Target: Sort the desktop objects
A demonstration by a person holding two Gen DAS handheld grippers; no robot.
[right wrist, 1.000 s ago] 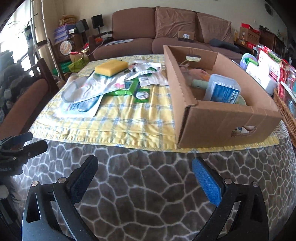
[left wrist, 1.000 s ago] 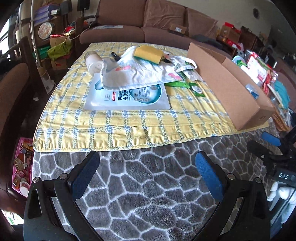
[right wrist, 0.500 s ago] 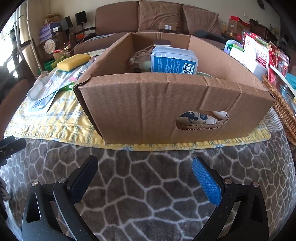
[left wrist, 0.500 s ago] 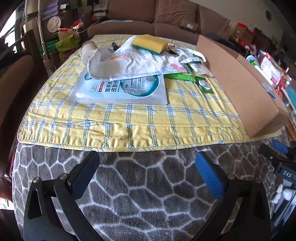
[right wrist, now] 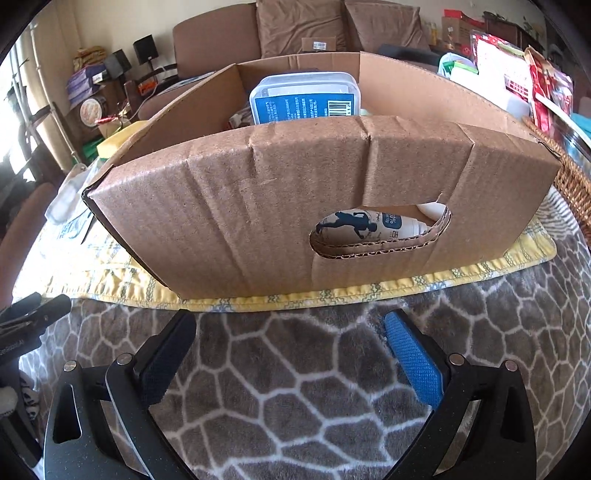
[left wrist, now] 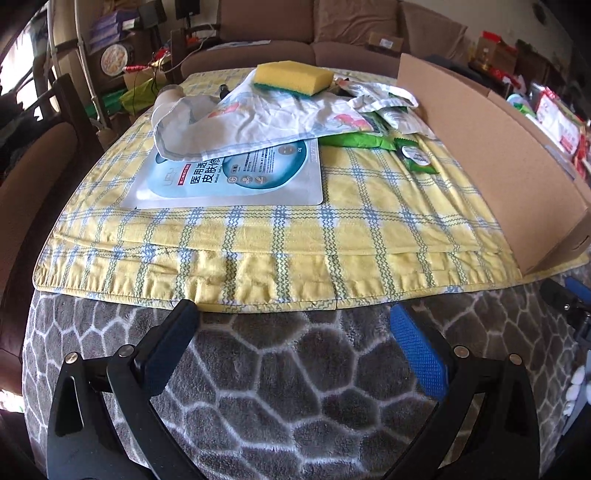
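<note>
Both tongs hang low over the grey stone-patterned blanket (left wrist: 295,387) that covers the tabletop, just short of the hem of the yellow plaid cloth (left wrist: 280,236). The left tongs (left wrist: 295,332) are released, their 2 blue-padded fingers spread wide with nothing between them. The right tongs (right wrist: 290,332) are likewise released and empty, facing the near wall of the cardboard box (right wrist: 295,192).

Taking that box as the landmark: it stands on the right part of the plaid cloth, its near wall close to the cloth's front hem. Through the hand slot in that wall a white tube printed with a dark running figure (right wrist: 369,223) shows inside. Deeper in the box a clear-lidded container with a blue label (right wrist: 304,98) rises above the rim.

Left of the box, on the cloth, the unsorted things lie in a loose heap. Nearest is a flat white and blue face-mask packet (left wrist: 236,177). Between it and the box lies a small green sachet (left wrist: 417,158), with a larger green packet (left wrist: 351,140) just behind. A white printed fabric bag (left wrist: 258,122) overlaps the far edge of the mask packet. On the bag's far part rests a yellow sponge with a green underside (left wrist: 293,76).

Beyond the box a brown sofa (right wrist: 280,33) runs along the wall.
</note>
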